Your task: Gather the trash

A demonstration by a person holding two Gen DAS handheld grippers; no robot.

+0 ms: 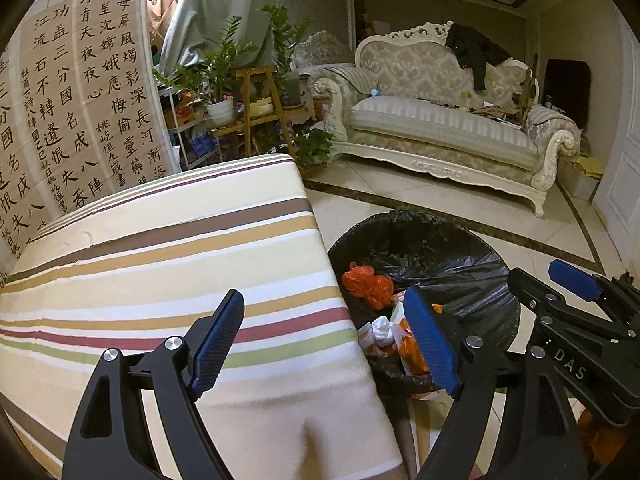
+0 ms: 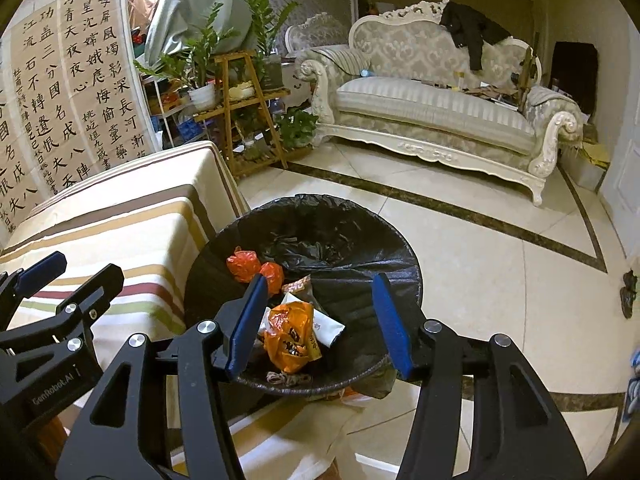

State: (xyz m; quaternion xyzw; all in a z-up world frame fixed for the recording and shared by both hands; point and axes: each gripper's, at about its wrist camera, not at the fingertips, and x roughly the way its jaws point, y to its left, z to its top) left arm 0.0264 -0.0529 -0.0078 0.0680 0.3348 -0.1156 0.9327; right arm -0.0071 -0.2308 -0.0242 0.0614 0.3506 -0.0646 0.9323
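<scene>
Both my grippers, left gripper (image 1: pixel 332 344) and right gripper (image 2: pixel 320 320), hung spread and empty above the bin (image 2: pixel 400 252); bumping its rim risked tipping it, spilling the orange bag (image 2: pixel 290 334).

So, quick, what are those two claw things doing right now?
Left gripper: open, holding nothing.
Right gripper: open, holding nothing, above the trash bin.

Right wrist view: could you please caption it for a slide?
Open right gripper above black-lined trash bin holding orange bags, beside striped tablecloth.
</scene>
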